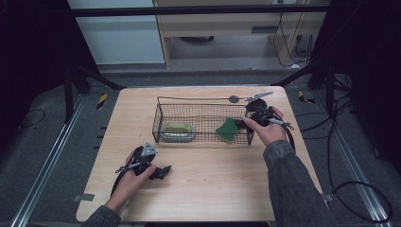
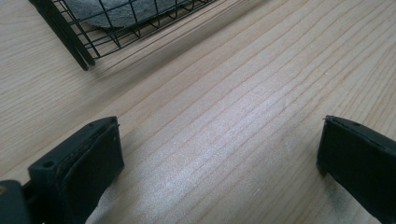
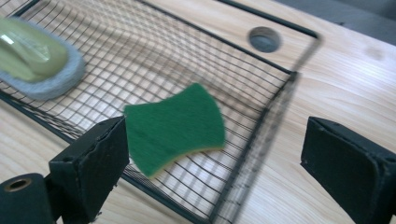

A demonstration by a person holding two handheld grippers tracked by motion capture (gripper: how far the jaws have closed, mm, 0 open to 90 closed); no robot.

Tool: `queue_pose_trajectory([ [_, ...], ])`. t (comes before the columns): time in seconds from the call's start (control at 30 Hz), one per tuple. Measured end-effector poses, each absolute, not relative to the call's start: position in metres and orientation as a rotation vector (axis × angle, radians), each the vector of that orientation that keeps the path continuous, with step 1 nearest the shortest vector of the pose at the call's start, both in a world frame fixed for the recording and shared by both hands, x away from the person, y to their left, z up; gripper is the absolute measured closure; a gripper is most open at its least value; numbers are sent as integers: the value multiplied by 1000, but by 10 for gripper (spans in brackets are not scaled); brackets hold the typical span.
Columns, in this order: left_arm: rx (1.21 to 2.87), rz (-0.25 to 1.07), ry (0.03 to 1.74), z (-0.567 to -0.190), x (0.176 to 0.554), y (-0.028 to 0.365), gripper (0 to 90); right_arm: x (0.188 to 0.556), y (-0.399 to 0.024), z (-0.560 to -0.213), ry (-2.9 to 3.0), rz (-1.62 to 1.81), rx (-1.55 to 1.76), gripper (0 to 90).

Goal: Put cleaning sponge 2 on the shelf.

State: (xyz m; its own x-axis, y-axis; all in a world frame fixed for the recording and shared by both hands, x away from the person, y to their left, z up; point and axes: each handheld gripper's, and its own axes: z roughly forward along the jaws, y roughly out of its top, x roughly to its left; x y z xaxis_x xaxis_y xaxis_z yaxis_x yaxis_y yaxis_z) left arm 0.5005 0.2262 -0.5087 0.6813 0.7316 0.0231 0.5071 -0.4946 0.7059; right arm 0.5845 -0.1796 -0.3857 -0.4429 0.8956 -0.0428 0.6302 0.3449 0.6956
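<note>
Sponge [image 3: 175,123], green with a yellow underside, lies inside the wire basket [image 1: 160,117] at its right end, where the open top leaves it reachable from above. A 2nd sponge [image 1: 178,132], yellow-green on a grey pad, sits at the basket's left end, well apart from the 1st.

Right gripper [image 1: 254,115] hovers at the basket's right end with its jaws spread wide and pinching nothing. The green sponge appears between the jaws in the right gripper view, but farther off, not in contact.

Left gripper [image 1: 161,172] rests low over the bare table [image 2: 224,121], near the basket's front left corner, jaws likewise spread and empty. This position likely keeps it clear of the right hand's working area.
</note>
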Motion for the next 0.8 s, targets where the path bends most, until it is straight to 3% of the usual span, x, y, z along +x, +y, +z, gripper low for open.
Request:
queue_pose_trajectory([
  [0.47,2203,421,948,-509,500,226,0,523,-235,-410,2075,902,1355,87],
  [0.8,2203,420,948,-509,500,226,0,507,-245,-473,2125,853,1364,86],
])
